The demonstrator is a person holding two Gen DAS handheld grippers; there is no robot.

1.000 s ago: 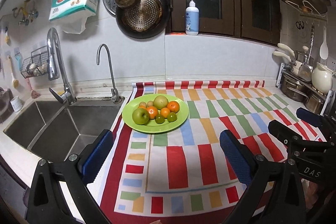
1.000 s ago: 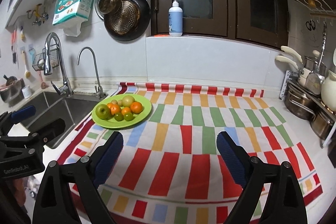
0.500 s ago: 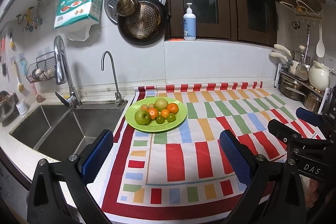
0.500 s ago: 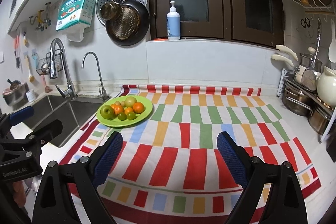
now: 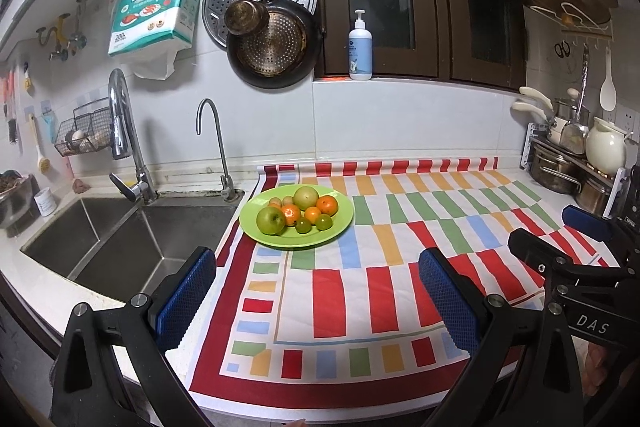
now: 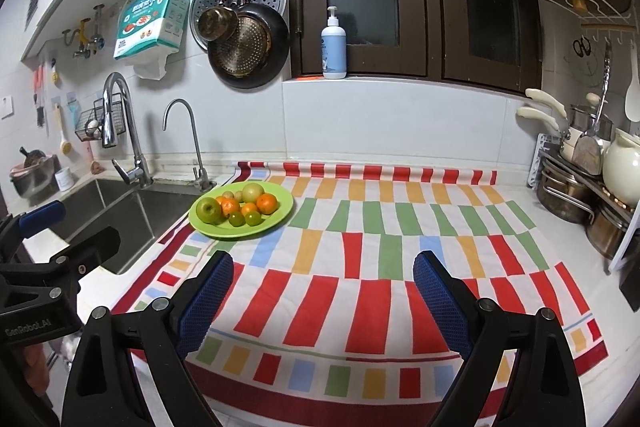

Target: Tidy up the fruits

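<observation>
Kitchen counter with a cloth of red, orange, green and blue blocks spread beside a twin steel sink. A round lime-green plastic plate sits on the cloth's far corner next the sink, at about 11 o'clock from the left gripper and 10 o'clock from the right gripper. On the plate, all touching or nearly so: a large green apple at the plate's 8 o'clock, a pale yellow-green round fruit at 12 o'clock, three orange mandarins, two small dark-green citrus at 5 o'clock, and two small tan fruits behind.

Both grippers hover above the near cloth, well apart from the plate; each has its blue-padded fingers spread wide with nothing between them.

The fruit thus lies gathered on one plate, which would fit either a finished gathering or a heap awaiting sorting.

Hazards, as judged: the fruits are round and packed close, so a nudge to one may roll its neighbours off the shallow rim, possibly into the sink alongside; the loose cloth could drag or ruck under a pushed plate.
</observation>
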